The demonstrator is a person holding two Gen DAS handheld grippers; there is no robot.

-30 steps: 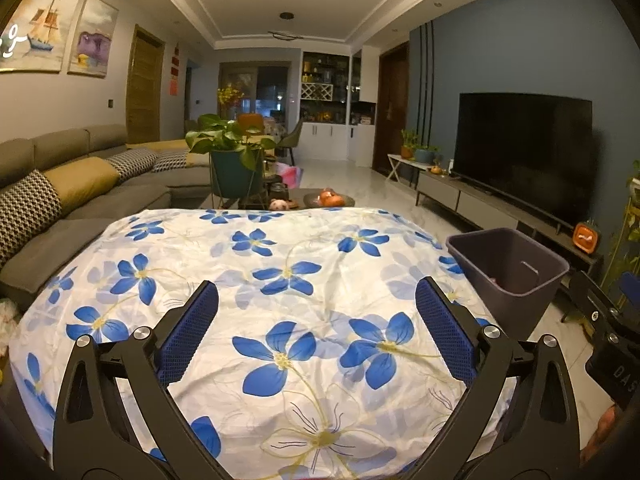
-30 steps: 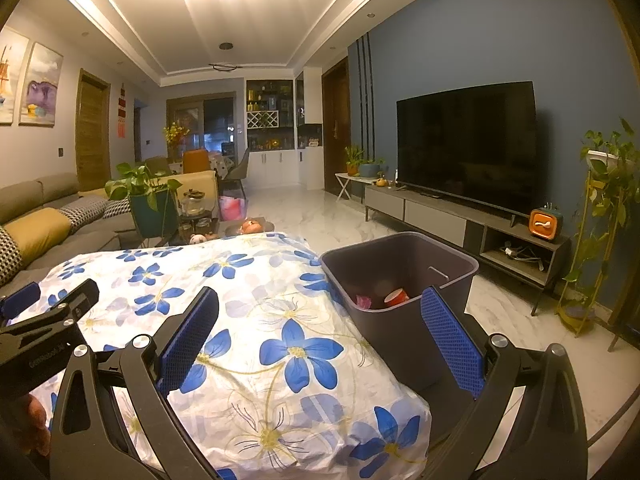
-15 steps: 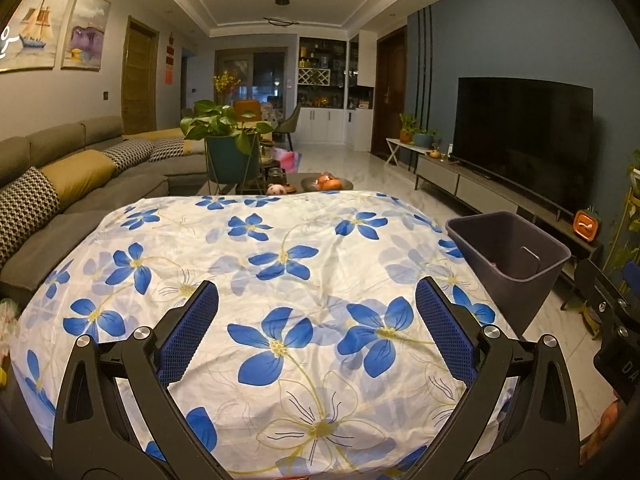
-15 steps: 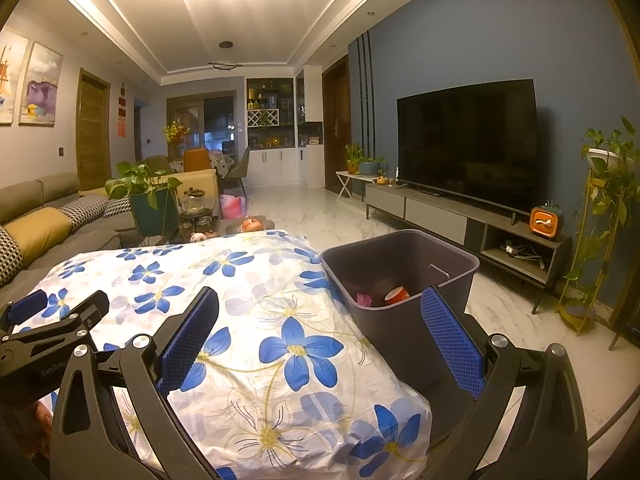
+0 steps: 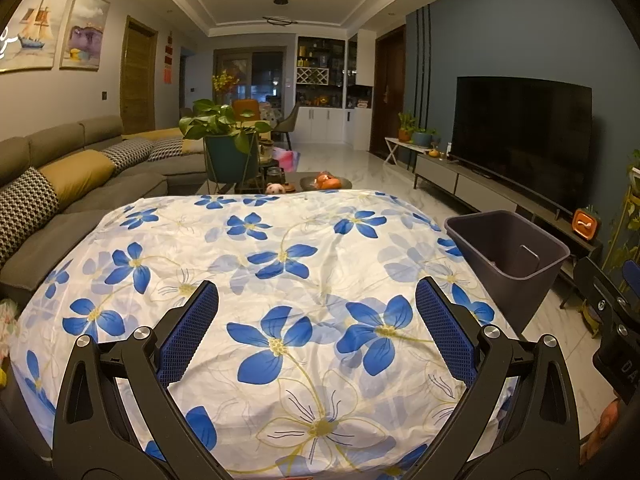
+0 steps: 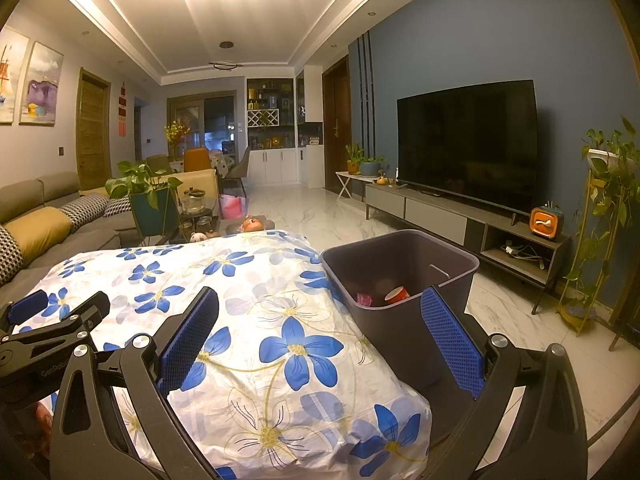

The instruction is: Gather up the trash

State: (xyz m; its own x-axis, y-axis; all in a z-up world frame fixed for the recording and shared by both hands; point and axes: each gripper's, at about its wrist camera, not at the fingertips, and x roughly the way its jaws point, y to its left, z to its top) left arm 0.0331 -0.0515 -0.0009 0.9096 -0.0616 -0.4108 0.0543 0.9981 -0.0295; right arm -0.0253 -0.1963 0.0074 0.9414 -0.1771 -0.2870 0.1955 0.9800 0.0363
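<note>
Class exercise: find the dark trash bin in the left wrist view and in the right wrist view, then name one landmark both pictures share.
Left wrist view: the trash bin stands at the right, beside the floral tablecloth.
Right wrist view: the bin sits right of centre, a red cup inside.
Shared landmark: the television on the blue wall.

bin [image 6: 400, 276]: dark grey plastic, rectangular, upright, open top | place: on floor, touching right edge of flower-print tabletop [image 6: 248, 320] | contents: red cup [image 6: 397, 294] on its side, pink crumpled scrap [image 6: 364, 299] just beside it
</note>
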